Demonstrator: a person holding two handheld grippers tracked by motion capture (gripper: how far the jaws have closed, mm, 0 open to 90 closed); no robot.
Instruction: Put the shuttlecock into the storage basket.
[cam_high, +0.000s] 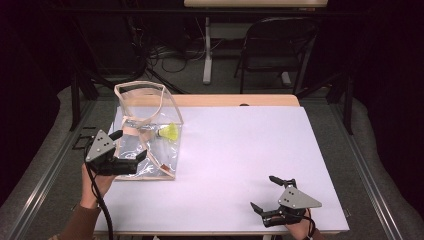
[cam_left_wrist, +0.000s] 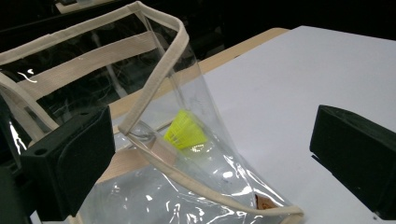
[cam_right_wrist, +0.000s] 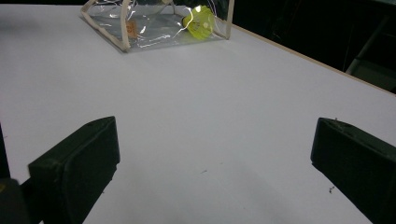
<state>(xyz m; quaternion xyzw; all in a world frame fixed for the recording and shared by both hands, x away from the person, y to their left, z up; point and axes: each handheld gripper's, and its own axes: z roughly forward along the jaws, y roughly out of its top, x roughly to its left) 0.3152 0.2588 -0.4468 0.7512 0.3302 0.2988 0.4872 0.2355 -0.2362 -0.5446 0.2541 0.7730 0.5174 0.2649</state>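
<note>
Right hand-held gripper (cam_right_wrist: 215, 158) low over white bench (cam_right_wrist: 219, 107), jaws spread wide; clear bag (cam_right_wrist: 140, 25) at far edge, yellow shuttlecock (cam_right_wrist: 200, 21) inside.

Looks like a lab or recording studio set up for data capture. Dark curtained surroundings close in on a white-topped table (cam_high: 240, 150) edged in pale wood. Behind it, tangled cables (cam_high: 170, 52) trail over grey carpet beside a black folding chair (cam_high: 277, 47) and the white leg of another desk (cam_high: 207, 50). Metal rails (cam_high: 47, 170) flank the table.
</note>
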